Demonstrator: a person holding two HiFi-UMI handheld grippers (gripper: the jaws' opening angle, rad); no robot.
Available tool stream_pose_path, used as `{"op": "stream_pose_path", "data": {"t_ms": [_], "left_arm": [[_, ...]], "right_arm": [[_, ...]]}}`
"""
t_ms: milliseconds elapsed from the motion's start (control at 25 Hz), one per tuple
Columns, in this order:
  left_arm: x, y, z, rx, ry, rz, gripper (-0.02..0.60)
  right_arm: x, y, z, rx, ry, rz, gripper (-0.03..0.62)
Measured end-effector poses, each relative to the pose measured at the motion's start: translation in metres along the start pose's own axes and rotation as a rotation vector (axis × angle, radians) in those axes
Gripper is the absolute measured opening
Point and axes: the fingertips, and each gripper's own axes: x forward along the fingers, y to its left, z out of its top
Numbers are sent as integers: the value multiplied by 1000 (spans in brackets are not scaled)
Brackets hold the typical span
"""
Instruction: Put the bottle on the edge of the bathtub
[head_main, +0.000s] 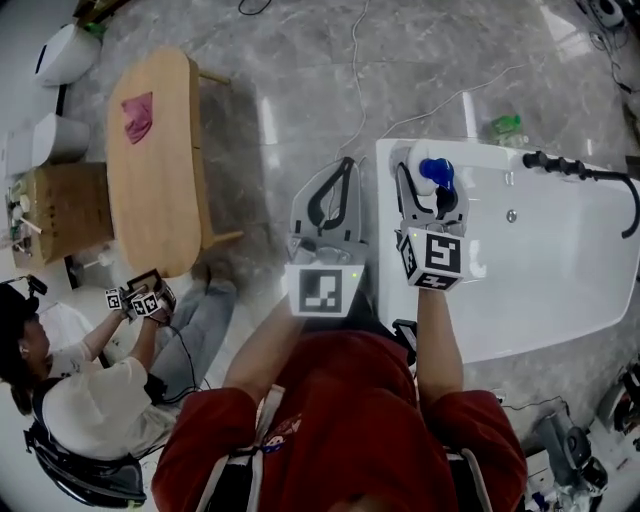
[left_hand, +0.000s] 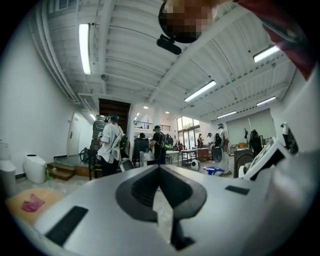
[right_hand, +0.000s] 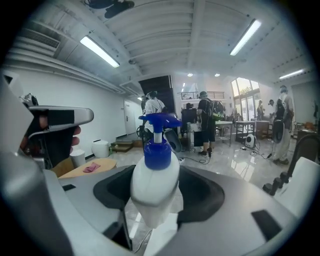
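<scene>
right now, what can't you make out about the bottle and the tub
- Bottle body, head view: under the right gripper; only its blue pump shows.
- Bottle base, right gripper view: sunk between the jaws, so contact with the bathtub is unclear.
- Green thing beyond the bathtub, head view: too small to name.

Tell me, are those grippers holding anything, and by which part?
The right gripper holds the bottle by its white body, jaws on either side. The left gripper holds nothing.
</scene>
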Motion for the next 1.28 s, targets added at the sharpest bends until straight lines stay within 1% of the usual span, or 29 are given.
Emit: {"op": "stream_pose_path", "data": {"t_ms": [160, 320, 400, 520, 680, 840, 960, 1120, 1280], "left_arm": [[10, 10, -17, -3, 35, -6, 15], [10, 11, -41, 26, 102, -46, 15], [13, 14, -51, 13, 123, -51, 15], [21, 15, -61, -15, 132, -55, 15], [30, 16, -67, -18, 117, -54, 15], [33, 18, -79, -27, 130, -49, 15], [34, 20, -86, -29, 143, -45, 17], [31, 23, -90, -18, 155, -42, 15], [30, 22, -93, -31, 162, -35, 15]], "right_arm": [[28, 3, -21, -23, 36, 14, 275], [51, 5, -51, -24, 89, 14, 275], [64, 5, -64, -30, 108, 15, 275], [82, -1, -85, -62, 131, 18, 275], [97, -3, -110, -65, 161, 36, 275], [103, 0, -133, -52, 193, 39, 275], [104, 3, -143, -52, 190, 37, 275], [103, 8, -144, -96, 170, 44, 275], [102, 6, -143, -126, 157, 46, 275]]}}
